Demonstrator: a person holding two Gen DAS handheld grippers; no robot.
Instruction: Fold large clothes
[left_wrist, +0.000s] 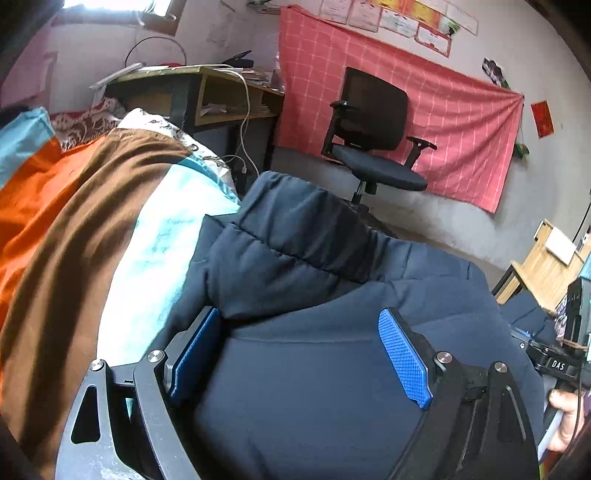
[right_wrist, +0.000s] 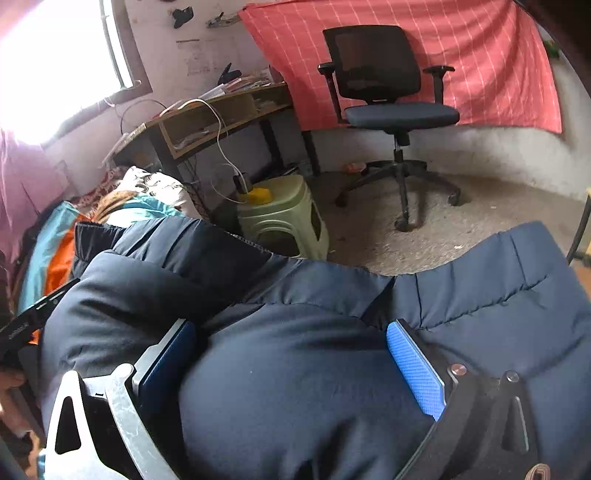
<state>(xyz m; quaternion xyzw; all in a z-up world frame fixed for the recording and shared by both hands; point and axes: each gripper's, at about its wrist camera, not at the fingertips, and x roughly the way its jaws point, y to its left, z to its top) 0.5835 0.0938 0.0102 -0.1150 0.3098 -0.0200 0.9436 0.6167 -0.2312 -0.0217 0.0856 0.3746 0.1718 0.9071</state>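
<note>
Jaws of the left gripper (left_wrist: 301, 356) stand wide, one blue pad on each side of a thick bulge of the navy puffer jacket (left_wrist: 314, 280) that fills the gap; whether the pads press the cloth cannot be told. The right gripper (right_wrist: 291, 369) shows the same: jaws wide, padded navy fabric heaped between them, with the left pad in shadow and partly sunk behind a fold. The jacket lies bunched across the near part of the bed (left_wrist: 159, 236), its quilted collar or hem standing up beyond the jaws, and one quilted section reaches toward the right edge of the right wrist view, hanging over the floor; its full outline is cut off by the lower frame edges in both views. Beside it on the bed lie a brown cloth (left_wrist: 74, 221), an orange cloth (left_wrist: 29, 192) and a pale turquoise sheet. A hand on the other gripper's handle shows at the right edge of the left view, mostly cropped. Past the bed's far end stand a wooden desk (right_wrist: 207, 118) with a white cable trailing down, a green plastic stool (right_wrist: 284, 218), and a black office chair (right_wrist: 388, 92) before a red checked cloth (right_wrist: 480, 55) hung on the wall.
</note>
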